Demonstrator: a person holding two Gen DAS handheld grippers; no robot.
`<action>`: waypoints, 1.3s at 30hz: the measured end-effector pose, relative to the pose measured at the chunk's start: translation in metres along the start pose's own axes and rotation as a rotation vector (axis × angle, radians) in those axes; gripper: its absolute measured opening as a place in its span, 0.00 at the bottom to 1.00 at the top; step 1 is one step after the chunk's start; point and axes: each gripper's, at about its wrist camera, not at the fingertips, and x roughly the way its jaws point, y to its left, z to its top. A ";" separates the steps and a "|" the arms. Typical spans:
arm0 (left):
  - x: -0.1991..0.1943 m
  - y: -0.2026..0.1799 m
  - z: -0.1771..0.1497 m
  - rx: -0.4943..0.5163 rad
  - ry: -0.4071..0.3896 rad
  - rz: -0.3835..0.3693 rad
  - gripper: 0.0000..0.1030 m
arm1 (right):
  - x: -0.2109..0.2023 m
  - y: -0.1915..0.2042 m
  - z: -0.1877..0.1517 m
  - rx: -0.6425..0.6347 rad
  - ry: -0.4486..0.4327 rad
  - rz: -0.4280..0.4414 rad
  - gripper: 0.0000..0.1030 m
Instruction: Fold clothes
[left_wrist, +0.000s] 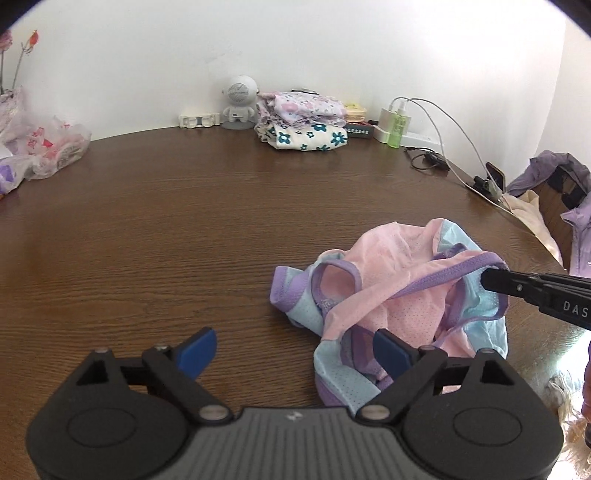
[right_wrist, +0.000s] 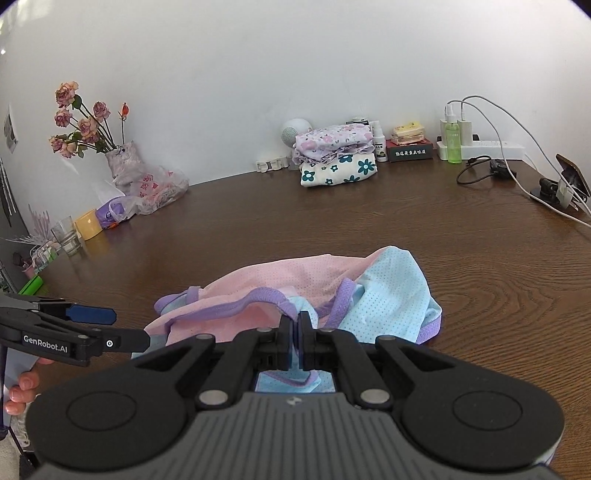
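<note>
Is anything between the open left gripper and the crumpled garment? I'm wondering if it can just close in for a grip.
Nothing visible blocks it. The left gripper hangs open over bare table, its right finger already over the pink-and-blue garment. The right gripper is pinching the purple trim on the far side.

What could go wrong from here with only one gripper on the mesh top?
1. The right gripper pinches only the purple trim of the mesh top, so it could slip out when pulled.
2. The left gripper is open over bunched layers and may catch several at once.
3. The top lies near the table edge and could slide off.
</note>
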 end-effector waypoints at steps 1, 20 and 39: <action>-0.001 0.000 -0.001 -0.007 -0.007 0.016 0.89 | 0.000 0.000 0.000 0.000 -0.002 0.001 0.02; -0.029 -0.019 -0.030 -0.010 -0.167 0.068 0.86 | -0.013 0.012 -0.005 -0.012 -0.038 0.016 0.02; -0.021 -0.110 -0.042 0.284 -0.343 0.143 0.74 | -0.057 0.036 -0.004 -0.056 -0.109 0.129 0.02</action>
